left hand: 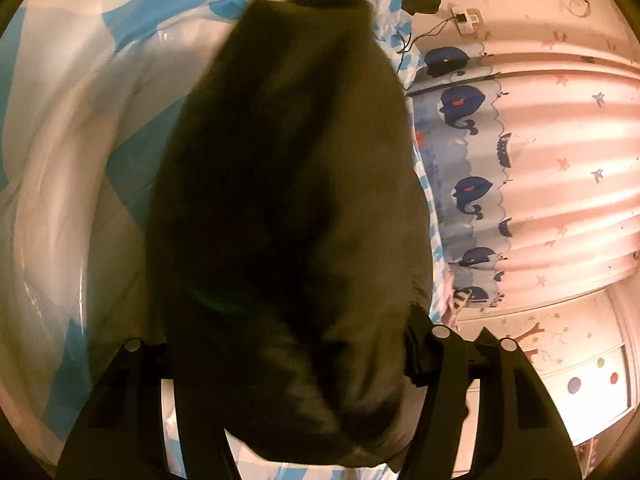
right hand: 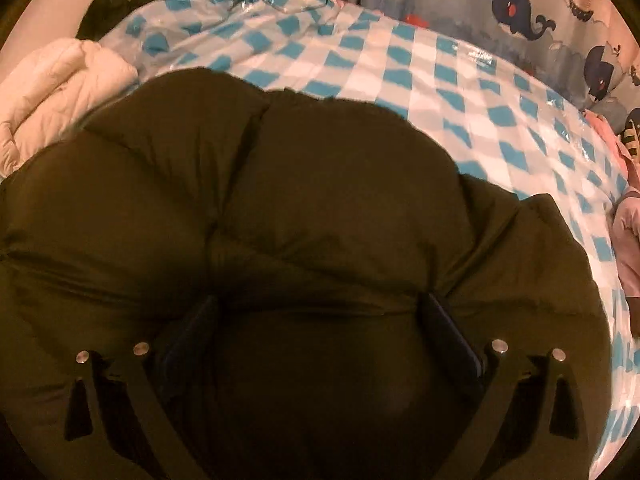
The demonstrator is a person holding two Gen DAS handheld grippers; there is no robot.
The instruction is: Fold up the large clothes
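Note:
A dark olive puffy jacket (left hand: pixel 280 180) lies on the bed and fills the middle of the left wrist view, its cloth blurred. My left gripper (left hand: pixel 288 356) is open. The jacket's near end lies loose between its fingers, and the right pad (left hand: pixel 416 352) touches the cloth. In the right wrist view the same jacket (right hand: pixel 280 200) spreads under the camera with its quilted panels showing. My right gripper (right hand: pixel 326 340) stands wide, its fingers sunk into a thick fold and shut on it.
The bed has a glossy blue-and-white checked cover (right hand: pixel 440 80). A white padded garment (right hand: pixel 60 80) lies at its far left, with dark clothes (right hand: pixel 112 8) behind. A whale-print curtain (left hand: pixel 520 160) hangs along the bed's side. Pink cloth (right hand: pixel 628 220) lies at the right edge.

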